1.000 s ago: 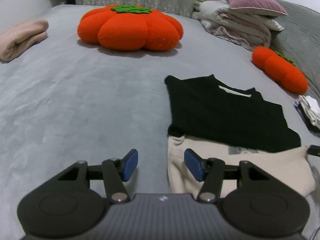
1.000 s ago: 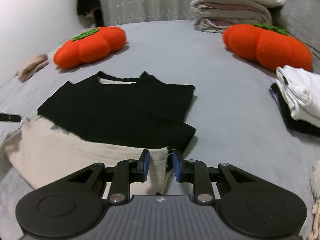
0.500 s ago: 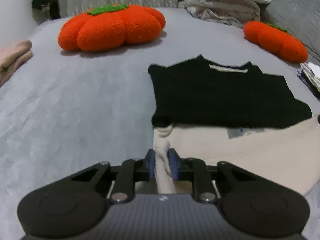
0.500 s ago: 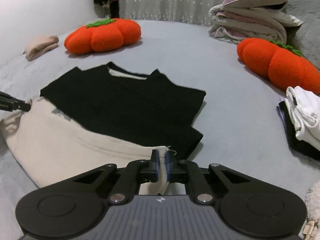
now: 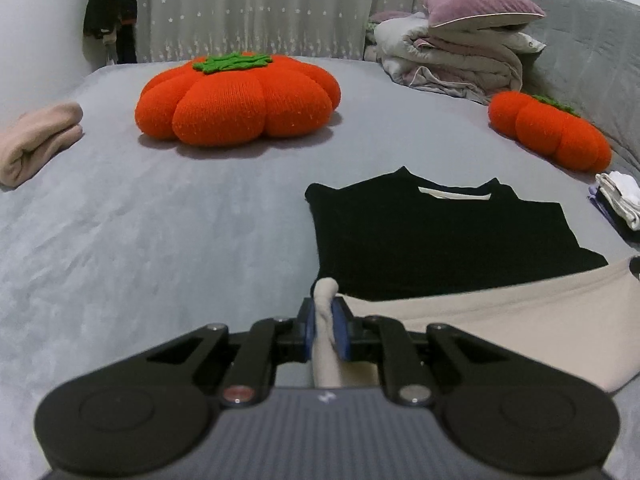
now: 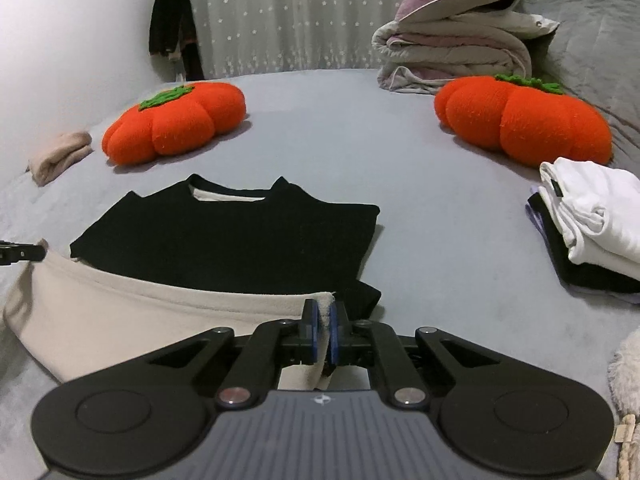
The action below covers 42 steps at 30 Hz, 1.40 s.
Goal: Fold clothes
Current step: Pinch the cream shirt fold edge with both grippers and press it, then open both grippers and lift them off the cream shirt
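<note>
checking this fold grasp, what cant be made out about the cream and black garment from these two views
- Cream hem, left wrist view: its near edge is hidden behind the left gripper body.
- Same hem, right wrist view: the pinched corner disappears behind the right gripper.
- Black upper part: too dark to show seams or folds.
- Sleeves: not visible in either view.

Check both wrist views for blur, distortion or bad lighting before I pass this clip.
Left wrist view: sharp, strong fisheye bowing the grey bed sheet, dark vignette corners, soft even light, faint shadow under the large orange pumpkin cushion. Right wrist view: equally sharp and bowed; the black folded top shows almost no detail.
</note>
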Each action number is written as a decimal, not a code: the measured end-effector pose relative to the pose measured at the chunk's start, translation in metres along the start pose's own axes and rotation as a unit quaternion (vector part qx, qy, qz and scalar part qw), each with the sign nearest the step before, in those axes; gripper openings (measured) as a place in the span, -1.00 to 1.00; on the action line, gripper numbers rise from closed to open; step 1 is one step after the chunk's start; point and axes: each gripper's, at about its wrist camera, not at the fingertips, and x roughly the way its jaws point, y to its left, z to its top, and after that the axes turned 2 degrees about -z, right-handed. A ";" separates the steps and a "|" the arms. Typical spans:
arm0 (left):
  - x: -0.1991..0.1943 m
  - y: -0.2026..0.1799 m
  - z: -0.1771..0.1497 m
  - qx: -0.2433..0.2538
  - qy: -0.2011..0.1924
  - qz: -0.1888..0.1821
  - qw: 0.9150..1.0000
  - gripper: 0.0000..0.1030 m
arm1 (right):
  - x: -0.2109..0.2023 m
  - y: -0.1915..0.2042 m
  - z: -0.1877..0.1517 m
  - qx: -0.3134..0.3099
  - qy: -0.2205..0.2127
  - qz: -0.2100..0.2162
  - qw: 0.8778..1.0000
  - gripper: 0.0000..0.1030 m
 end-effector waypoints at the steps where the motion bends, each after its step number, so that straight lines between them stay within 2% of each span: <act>1: 0.003 -0.003 0.001 0.005 0.000 0.005 1.000 -0.78 | 0.003 0.000 0.000 -0.002 0.005 -0.005 1.000 -0.86; 7: 0.021 -0.017 0.006 0.028 -0.007 0.028 0.999 -0.78 | 0.014 0.003 0.000 0.003 0.019 -0.024 1.000 -0.86; 11: 0.032 -0.019 0.008 0.024 0.002 0.038 0.999 -0.78 | 0.019 -0.002 -0.004 0.010 0.031 -0.036 0.999 -0.86; 16: 0.047 -0.020 0.003 0.027 0.033 0.061 0.997 -0.71 | 0.024 0.002 -0.007 0.003 0.029 -0.039 0.999 -0.86; 19: 0.048 -0.019 0.003 0.023 0.029 0.066 0.997 -0.68 | 0.028 0.007 -0.005 -0.001 0.024 -0.045 0.999 -0.86; 22: 0.048 -0.021 0.003 0.025 0.026 0.072 0.997 -0.60 | 0.030 0.008 -0.006 0.001 0.024 -0.049 0.999 -0.86; 25: 0.047 -0.022 0.002 0.034 0.024 0.079 0.996 -0.47 | 0.030 0.008 -0.008 -0.002 0.025 -0.056 0.998 -0.86; 27: 0.041 -0.018 0.004 0.021 0.020 0.076 0.997 -0.32 | 0.026 0.007 -0.009 0.003 0.022 -0.059 0.998 -0.81; 30: 0.028 -0.008 0.006 0.001 0.009 0.076 0.997 -0.27 | 0.009 0.000 -0.007 0.038 0.009 -0.042 0.998 -0.65; 34: 0.016 0.004 0.006 -0.012 0.003 0.084 0.996 -0.23 | -0.004 -0.015 -0.014 0.080 0.020 -0.012 0.997 -0.63; 38: 0.009 0.006 0.003 -0.018 0.010 0.082 0.996 -0.23 | -0.008 -0.018 -0.025 0.087 0.043 -0.006 0.995 -0.63; 42: 0.000 -0.008 -0.006 -0.006 0.016 0.069 0.997 -0.22 | -0.014 -0.014 -0.034 0.081 0.057 0.016 0.995 -0.62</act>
